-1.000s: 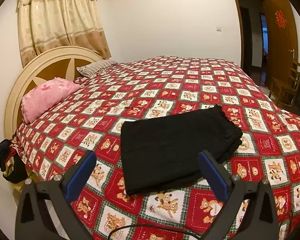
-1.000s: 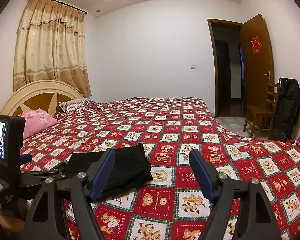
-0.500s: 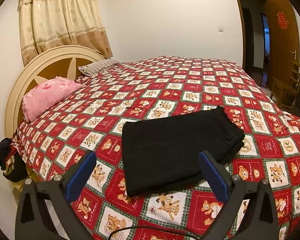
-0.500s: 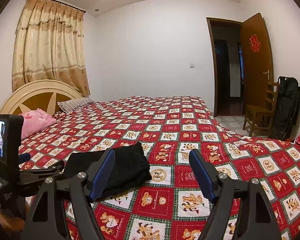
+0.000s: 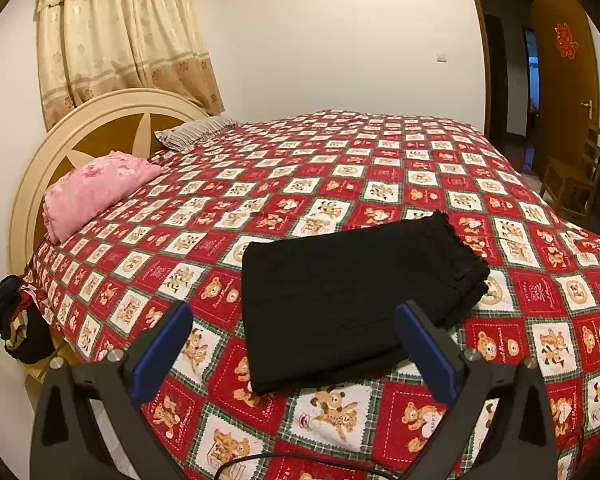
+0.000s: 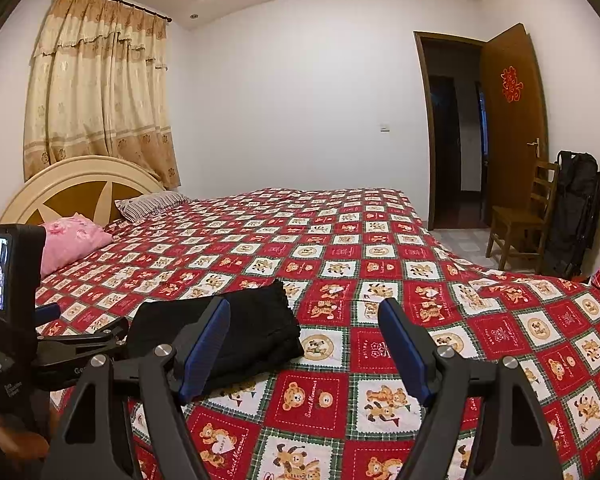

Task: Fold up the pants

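On the bear-print quilt (image 5: 340,168), black pants (image 5: 356,296) folded flat, seemingly several layers, both jaws spread, empty.

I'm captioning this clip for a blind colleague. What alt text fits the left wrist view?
Black pants, folded into a neat rectangle, lie on a bed's red teddy-bear quilt. The open left tool hovers in front of them, holding nothing. A pink pillow rests by the round headboard.

Folded black pants (image 5: 352,300) lie at centre frame on the quilt (image 5: 380,168). The left gripper (image 5: 296,344) hangs open at the bottom, empty.
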